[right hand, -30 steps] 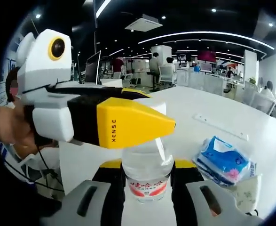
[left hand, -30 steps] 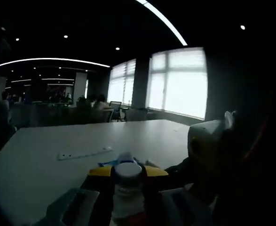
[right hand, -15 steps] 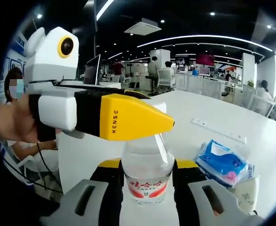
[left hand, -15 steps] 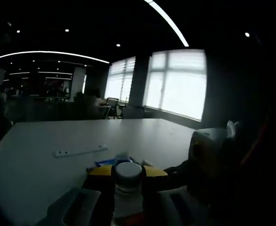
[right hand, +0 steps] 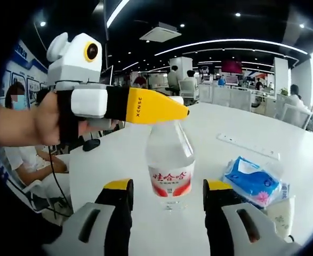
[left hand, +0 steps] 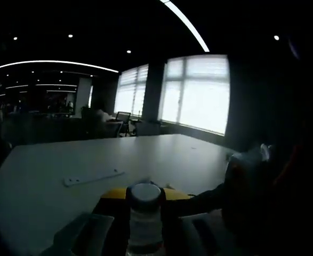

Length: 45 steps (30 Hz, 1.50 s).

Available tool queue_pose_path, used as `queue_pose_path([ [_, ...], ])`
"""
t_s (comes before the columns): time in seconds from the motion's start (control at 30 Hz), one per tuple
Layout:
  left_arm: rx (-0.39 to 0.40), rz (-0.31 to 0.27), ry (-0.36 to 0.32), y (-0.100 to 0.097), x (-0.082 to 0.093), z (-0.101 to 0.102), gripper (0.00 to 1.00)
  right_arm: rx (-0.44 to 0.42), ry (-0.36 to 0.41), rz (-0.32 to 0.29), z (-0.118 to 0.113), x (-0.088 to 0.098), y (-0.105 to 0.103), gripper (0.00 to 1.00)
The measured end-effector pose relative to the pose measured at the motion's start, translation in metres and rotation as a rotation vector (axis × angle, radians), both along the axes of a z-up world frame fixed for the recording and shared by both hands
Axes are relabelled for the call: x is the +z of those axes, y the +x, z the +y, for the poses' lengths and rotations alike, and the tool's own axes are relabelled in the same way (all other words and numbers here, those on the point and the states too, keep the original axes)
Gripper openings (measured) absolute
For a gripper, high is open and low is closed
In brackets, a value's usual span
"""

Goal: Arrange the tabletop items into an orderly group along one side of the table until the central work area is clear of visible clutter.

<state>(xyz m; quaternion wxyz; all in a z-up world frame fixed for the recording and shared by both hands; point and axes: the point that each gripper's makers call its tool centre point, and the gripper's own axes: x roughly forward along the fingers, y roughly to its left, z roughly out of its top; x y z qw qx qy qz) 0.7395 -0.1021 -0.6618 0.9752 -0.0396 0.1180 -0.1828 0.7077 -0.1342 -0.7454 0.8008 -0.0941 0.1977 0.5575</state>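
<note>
A clear water bottle with a red-and-white label stands upright on the white table. My left gripper comes in from the left with its yellow jaws shut on the bottle's cap. In the left gripper view the white cap sits between that gripper's yellow tips. My right gripper is open just short of the bottle, with its jaws wide on either side and touching nothing. It also appears as a dim shape at the right of the left gripper view.
A blue tissue pack lies on the table right of the bottle, with a pale wrapper beside it. A white power strip lies farther out. A hand holds the left gripper. People sit at the table's left edge.
The right jaws, shut on the bottle's body a second ago, have opened and drawn back. The left gripper has stayed on the cap.
</note>
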Motion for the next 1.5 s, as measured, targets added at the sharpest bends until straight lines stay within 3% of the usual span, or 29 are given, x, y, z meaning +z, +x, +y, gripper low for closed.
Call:
queue_pose_path([
  [0.27, -0.011, 0.010, 0.032, 0.010, 0.000, 0.026, 0.17, -0.022, 0.012, 0.000, -0.013, 0.014, 0.007, 0.75],
  [0.5, 0.001, 0.013, 0.047, 0.021, -0.002, 0.049, 0.17, -0.097, -0.011, -0.003, -0.045, 0.018, 0.031, 0.87],
  [0.67, 0.006, 0.017, 0.057, 0.032, -0.002, 0.061, 0.17, -0.172, -0.004, 0.026, -0.067, 0.020, 0.045, 0.90],
  [1.03, 0.015, 0.018, 0.083, 0.060, -0.006, 0.089, 0.18, -0.254, -0.031, 0.005, -0.099, 0.027, 0.058, 0.99],
  [1.37, 0.003, 0.042, 0.095, 0.089, -0.024, 0.114, 0.18, -0.294, -0.078, -0.017, -0.142, 0.028, 0.070, 1.00],
  [1.5, 0.004, 0.052, 0.100, 0.096, -0.028, 0.111, 0.18, -0.320, -0.081, -0.018, -0.162, 0.025, 0.075, 1.00],
])
